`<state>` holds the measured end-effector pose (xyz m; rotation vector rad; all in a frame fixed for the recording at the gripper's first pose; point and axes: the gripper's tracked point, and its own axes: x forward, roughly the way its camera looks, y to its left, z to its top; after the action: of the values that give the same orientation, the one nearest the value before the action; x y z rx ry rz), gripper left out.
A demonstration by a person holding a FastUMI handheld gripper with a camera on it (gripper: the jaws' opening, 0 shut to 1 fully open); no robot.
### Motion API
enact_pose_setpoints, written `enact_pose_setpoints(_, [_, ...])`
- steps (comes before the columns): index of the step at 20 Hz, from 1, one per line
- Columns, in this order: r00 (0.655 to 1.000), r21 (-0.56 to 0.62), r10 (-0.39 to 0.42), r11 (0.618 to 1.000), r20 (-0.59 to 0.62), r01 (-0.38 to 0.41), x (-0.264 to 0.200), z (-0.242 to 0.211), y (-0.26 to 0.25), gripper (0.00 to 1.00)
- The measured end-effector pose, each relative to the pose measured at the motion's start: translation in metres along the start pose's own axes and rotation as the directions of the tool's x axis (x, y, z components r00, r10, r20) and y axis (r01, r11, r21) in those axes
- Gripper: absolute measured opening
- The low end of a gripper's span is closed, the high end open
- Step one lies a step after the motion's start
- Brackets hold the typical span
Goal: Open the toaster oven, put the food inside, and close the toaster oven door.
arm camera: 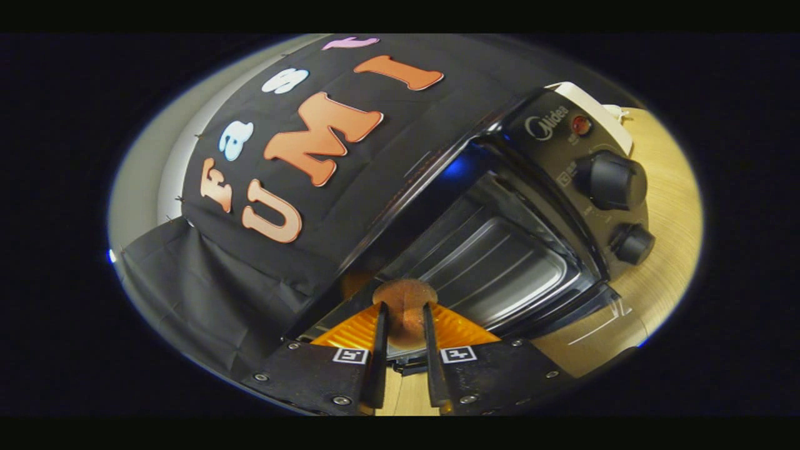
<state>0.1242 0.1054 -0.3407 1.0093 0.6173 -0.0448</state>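
A black toaster oven (pixel 562 187) stands on the wooden table, seen strongly tilted, with its glass door (pixel 562 312) folded down and open. A metal tray (pixel 494 262) lies inside the lit cavity. Two round knobs (pixel 609 181) and a red lamp sit on the control panel to the right of the opening. My gripper (pixel 405 309) is shut on a brown, rounded piece of food (pixel 405 297), with both fingers pressing its sides. The food is held just in front of the open cavity, over the lowered door.
The light wooden tabletop (pixel 662 250) runs to the right of and under the oven. The black cloth wall (pixel 262 250) hangs close on the left, behind the oven. A white block (pixel 600 109) sits on the oven's top.
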Motion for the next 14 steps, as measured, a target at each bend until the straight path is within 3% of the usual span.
enact_pose_setpoints(3, [0.999, -0.012, -0.018, 1.0, 0.035, 0.019, 0.007, 0.006, 0.0, 0.28])
enact_pose_setpoints(6, [0.998, -0.062, -0.038, 0.997, 0.053, 0.041, 0.01, 0.006, -0.002, 0.36])
enact_pose_setpoints(10, [0.994, -0.156, -0.08, 0.984, 0.071, 0.09, 0.003, 0.007, -0.009, 0.65])
enact_pose_setpoints(14, [0.994, -0.235, -0.09, 0.967, 0.056, 0.101, -0.003, 0.002, -0.012, 0.78])
